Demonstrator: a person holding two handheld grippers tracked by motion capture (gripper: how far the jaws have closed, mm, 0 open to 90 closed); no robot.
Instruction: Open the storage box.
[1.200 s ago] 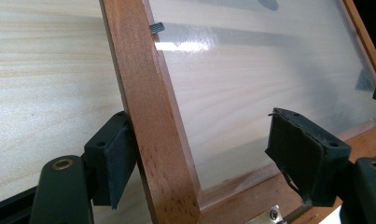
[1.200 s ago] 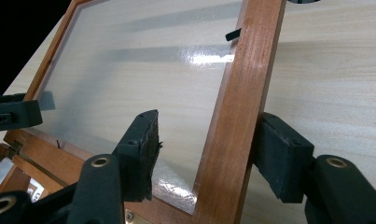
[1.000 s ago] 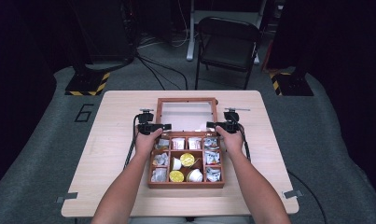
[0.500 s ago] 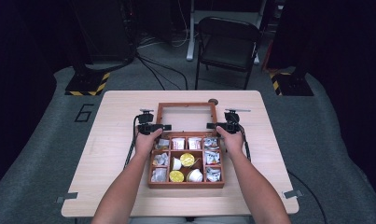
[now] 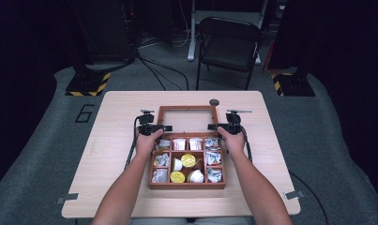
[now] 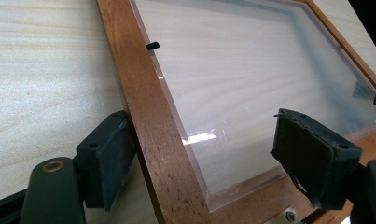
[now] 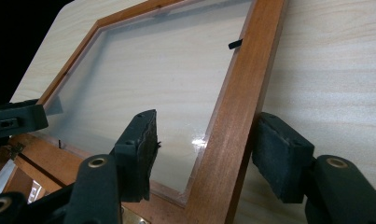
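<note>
A wooden compartment box (image 5: 186, 185) sits on the table, with creamer cups (image 5: 188, 160) and several wrapped packets in its cells. Its glass-paned lid (image 5: 186, 108) lies folded back on the table behind it. My left gripper (image 5: 165, 127) (image 6: 202, 126) straddles the lid's left rail (image 6: 148, 116). Its jaws have just been opening, and the inner pad (image 6: 311, 158) now stands well clear over the glass. My right gripper (image 5: 211, 126) (image 7: 209, 126) straddles the right rail (image 7: 241, 93), open, with a gap between its inner pad (image 7: 141, 149) and the wood.
A small dark round object (image 5: 214, 102) lies on the table (image 5: 107, 154) beyond the lid's far right corner. A folding chair (image 5: 229, 44) stands behind the table. Bare tabletop lies to either side of the box.
The lid has swung back from a raised tilt and now lies low on the table. Both hands have stayed at its side rails.
</note>
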